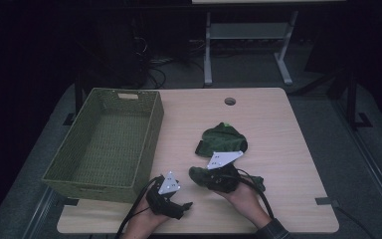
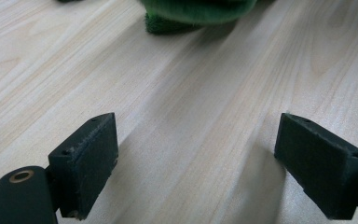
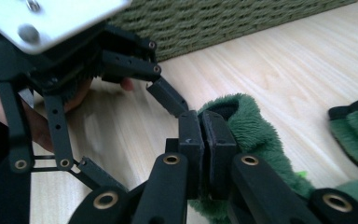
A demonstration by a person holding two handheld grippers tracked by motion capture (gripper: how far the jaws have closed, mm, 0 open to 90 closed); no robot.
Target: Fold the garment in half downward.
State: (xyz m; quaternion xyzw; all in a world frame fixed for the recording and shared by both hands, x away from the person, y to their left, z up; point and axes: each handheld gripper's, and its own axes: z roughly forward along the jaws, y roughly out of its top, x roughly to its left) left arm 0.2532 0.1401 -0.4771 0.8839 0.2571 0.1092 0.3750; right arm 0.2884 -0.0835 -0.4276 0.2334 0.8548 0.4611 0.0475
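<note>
Jaws of the right gripper (image 3: 204, 140) stand pressed together, pinching the edge of a green plush piece (image 3: 256, 135); the fabric bulges around the pads at their 1 to 3 o'clock side and runs down under the right-hand linkage. In the high view the same right gripper (image 1: 199, 175) holds this plush piece (image 1: 195, 174) at the near middle of the tabletop (image 1: 288, 149), the held end pointing toward 9 o'clock.

Jaws of the left gripper (image 2: 196, 158) are spread wide with bare wood between them; nothing lies in the gap. In the high view the left gripper (image 1: 181, 205) sits at about 7 o'clock from the right one, close beside it.

A second green plush piece (image 1: 223, 139) lies on the tabletop at 12 o'clock from the right gripper, just beyond it; its lower edge shows at the top of the left gripper view (image 2: 196, 11).

A woven green basket (image 1: 144, 144) stands at 10 o'clock from the held piece, along the left side of the tabletop. The other gripper lies between the held piece and the basket wall (image 3: 223, 23).
</note>
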